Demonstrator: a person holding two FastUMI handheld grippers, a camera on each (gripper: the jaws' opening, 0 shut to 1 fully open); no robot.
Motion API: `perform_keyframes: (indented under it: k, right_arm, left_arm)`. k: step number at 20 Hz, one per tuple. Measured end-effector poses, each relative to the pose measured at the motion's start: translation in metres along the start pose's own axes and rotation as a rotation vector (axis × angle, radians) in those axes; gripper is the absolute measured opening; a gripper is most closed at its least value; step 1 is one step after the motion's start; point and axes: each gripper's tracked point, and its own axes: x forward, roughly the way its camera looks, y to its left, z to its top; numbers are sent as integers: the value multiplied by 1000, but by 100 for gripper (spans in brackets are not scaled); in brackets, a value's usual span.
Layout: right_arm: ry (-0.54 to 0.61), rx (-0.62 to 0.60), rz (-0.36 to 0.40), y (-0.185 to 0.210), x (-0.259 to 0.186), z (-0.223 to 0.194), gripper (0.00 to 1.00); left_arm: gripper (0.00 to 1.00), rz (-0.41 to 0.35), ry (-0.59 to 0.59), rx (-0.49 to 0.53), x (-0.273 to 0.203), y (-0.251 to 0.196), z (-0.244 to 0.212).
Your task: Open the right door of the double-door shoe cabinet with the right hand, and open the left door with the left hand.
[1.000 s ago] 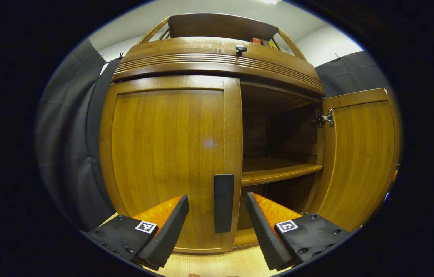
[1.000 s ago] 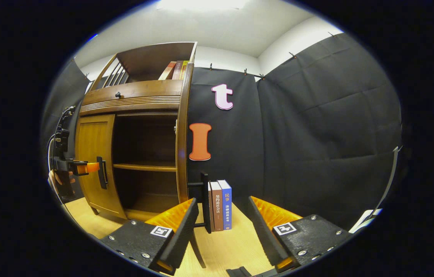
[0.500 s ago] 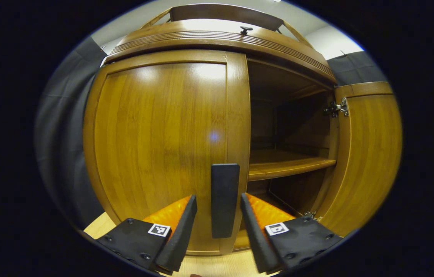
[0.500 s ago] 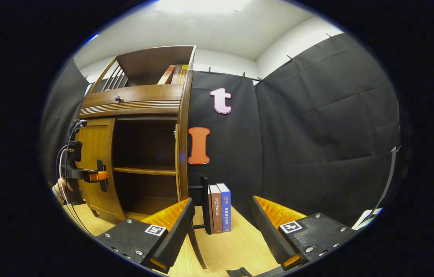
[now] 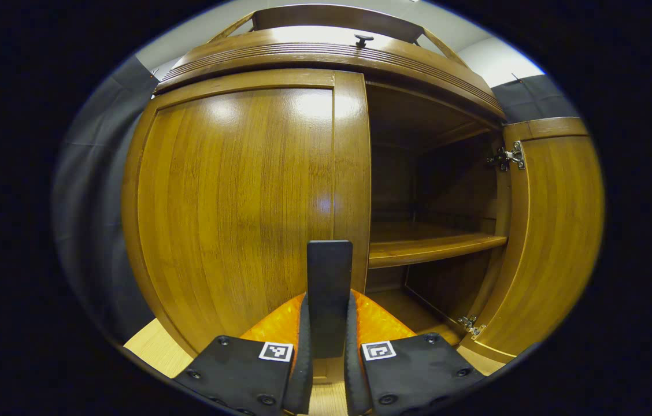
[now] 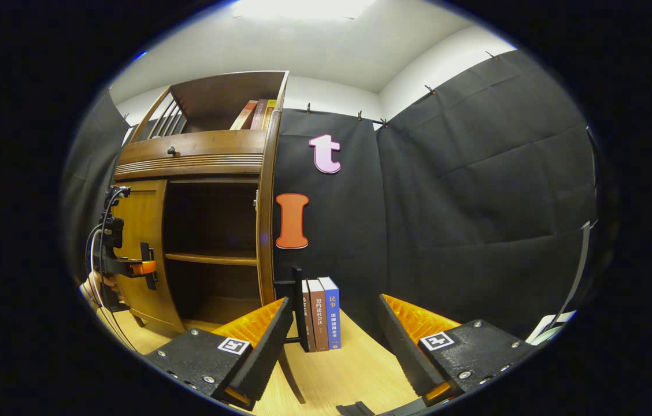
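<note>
Left gripper (image 5: pixel 326 370) is clamped on the dark handle (image 5: pixel 329 289) of the left door (image 5: pixel 233 196), which is shut, ready to pull. Right of that handle, the right door (image 5: pixel 551 231) stands open; the right gripper (image 6: pixel 332 346), fingers apart, holds nothing.

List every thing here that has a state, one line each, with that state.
Right door: swung wide open.
Left door: shut.
Left door handle: clamped between both fingers.
Left tongs: shut on the handle.
Right tongs: open, holding nothing.
Cabinet shelf: bare.
</note>
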Motion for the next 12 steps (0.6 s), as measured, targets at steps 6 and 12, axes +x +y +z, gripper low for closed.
perform_keyframes:
  k: [6, 12]
  right_arm:
    - [20, -5, 22, 17, -11, 0, 91]
    - [4, -18, 39, 39, -23, 13, 92]
  left_arm:
    - [27, -82, 7, -26, -24, -3, -2]
    - [27, -135, 14, -19, -55, -1, -3]
